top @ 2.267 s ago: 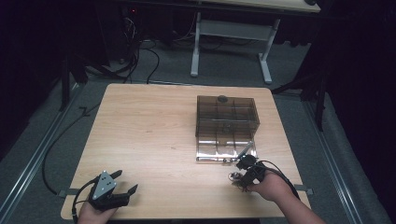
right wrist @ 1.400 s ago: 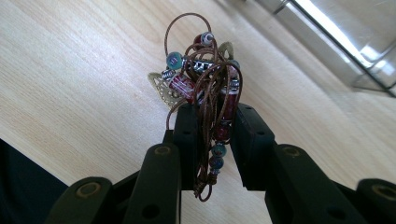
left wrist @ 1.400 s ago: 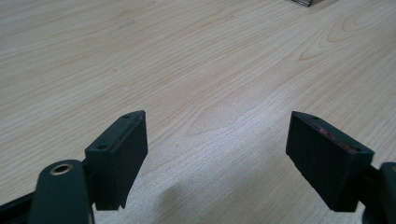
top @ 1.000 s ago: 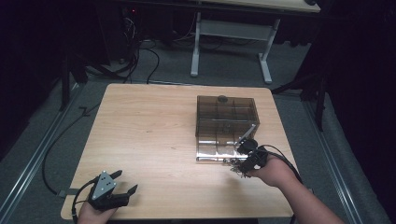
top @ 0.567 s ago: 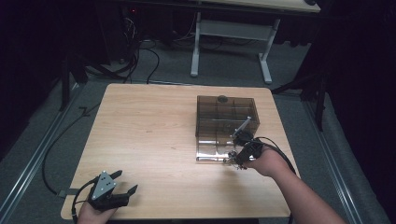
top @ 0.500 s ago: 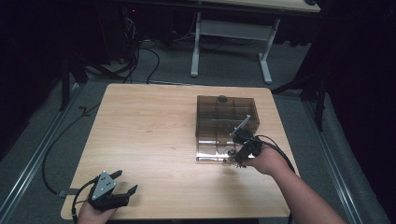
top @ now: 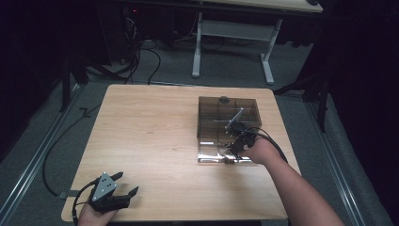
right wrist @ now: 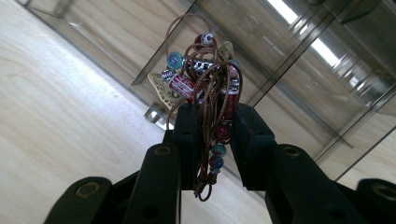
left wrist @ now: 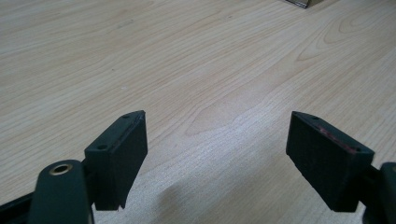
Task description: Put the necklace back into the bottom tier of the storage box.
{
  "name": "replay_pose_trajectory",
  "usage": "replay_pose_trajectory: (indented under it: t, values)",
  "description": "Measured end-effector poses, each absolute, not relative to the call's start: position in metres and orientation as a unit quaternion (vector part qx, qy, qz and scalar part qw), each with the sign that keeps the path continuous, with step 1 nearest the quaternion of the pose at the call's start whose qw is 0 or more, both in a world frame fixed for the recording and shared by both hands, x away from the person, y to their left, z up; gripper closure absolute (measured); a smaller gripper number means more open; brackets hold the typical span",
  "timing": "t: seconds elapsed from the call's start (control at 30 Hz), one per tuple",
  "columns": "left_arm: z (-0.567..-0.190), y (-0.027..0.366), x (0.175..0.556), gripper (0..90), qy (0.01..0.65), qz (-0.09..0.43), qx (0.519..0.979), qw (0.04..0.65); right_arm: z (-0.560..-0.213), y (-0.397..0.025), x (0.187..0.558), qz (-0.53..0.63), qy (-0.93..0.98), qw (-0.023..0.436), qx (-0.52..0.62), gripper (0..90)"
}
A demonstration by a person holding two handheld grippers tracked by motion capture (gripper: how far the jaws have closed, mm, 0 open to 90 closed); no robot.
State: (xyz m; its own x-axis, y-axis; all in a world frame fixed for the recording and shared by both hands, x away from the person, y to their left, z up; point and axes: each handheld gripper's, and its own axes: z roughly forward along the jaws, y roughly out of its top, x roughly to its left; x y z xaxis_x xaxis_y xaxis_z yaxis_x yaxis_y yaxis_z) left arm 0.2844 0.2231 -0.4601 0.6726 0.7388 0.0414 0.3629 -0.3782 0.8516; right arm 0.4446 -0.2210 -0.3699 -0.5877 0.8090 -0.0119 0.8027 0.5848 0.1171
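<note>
A: Near the right edge of the worktop (top: 150,141), what does the right hand-held gripper (right wrist: 212,123) hold?

B: One beaded cord bracelet (right wrist: 205,84), pinched between the two black jaws. It is a bunched loop of brown cord strung with red, teal and striped beads, plus pale metal charms. In the high view the right hand-held gripper (top: 235,146) is at the front of the smoky clear box (top: 228,115), with the bracelet hanging just above the box's front part.

A: Which way does the bracelet run?

B: In the right gripper view its long axis lies along the jaws: the bunched beads project past the jaw tips toward the box's dividers, and a short cord tail hangs back between the jaws.

A: And the other tool?

B: One left hand-held gripper (top: 113,193) rests at the front left corner of the worktop, well apart from the box. In the left gripper view its jaws stand wide apart over bare wood.

A: Counts?

B: Two hand-held grippers, one box, one bracelet.
</note>
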Motion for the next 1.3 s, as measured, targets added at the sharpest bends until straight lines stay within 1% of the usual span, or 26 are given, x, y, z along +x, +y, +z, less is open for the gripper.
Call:
replay_pose_trajectory:
  t: [0.1, 0.13, 0.17, 0.33, 0.6, 0.73, 0.83, 1.13, 1.2, 1.3]
  values:
    - [-0.460, 0.223, 0.284, 21.0, 0.342, 0.213, 0.803, 0.439, -0.373, -0.220, 0.449, 0.047, 0.891, 0.028, 0.450, 72.5]
    - [-0.460, 0.223, 0.284, 21.1, 0.342, 0.215, 0.802, 0.440, -0.374, -0.219, 0.448, 0.042, 0.884, 0.025, 0.465, 72.6]
    - [-0.460, 0.223, 0.284, 21.1, 0.343, 0.215, 0.802, 0.440, -0.376, -0.220, 0.451, 0.044, 0.892, 0.028, 0.450, 72.5]
    - [-0.460, 0.223, 0.285, 21.1, 0.342, 0.211, 0.805, 0.437, -0.380, -0.220, 0.455, 0.029, 0.894, 0.026, 0.446, 72.4]
    - [-0.460, 0.224, 0.285, 21.1, 0.341, 0.207, 0.805, 0.439, -0.391, -0.215, 0.459, 0.019, 0.898, 0.024, 0.439, 72.4]
    - [-0.460, 0.224, 0.285, 21.0, 0.341, 0.205, 0.805, 0.439, -0.396, -0.210, 0.460, 0.015, 0.893, 0.015, 0.449, 72.4]
    - [-0.460, 0.224, 0.285, 21.1, 0.341, 0.204, 0.806, 0.439, -0.399, -0.209, 0.463, 0.014, 0.901, 0.016, 0.434, 72.4]
    - [-0.460, 0.225, 0.286, 21.0, 0.341, 0.204, 0.805, 0.440, -0.407, -0.206, 0.464, 0.011, 0.899, 0.014, 0.438, 71.8]
    - [-0.460, 0.225, 0.285, 21.0, 0.341, 0.204, 0.805, 0.441, -0.407, -0.205, 0.464, 0.009, 0.896, 0.013, 0.444, 69.7]
    - [-0.460, 0.225, 0.285, 20.9, 0.342, 0.205, 0.804, 0.441, -0.400, -0.206, 0.465, 0.025, 0.895, 0.008, 0.444, 61.6]
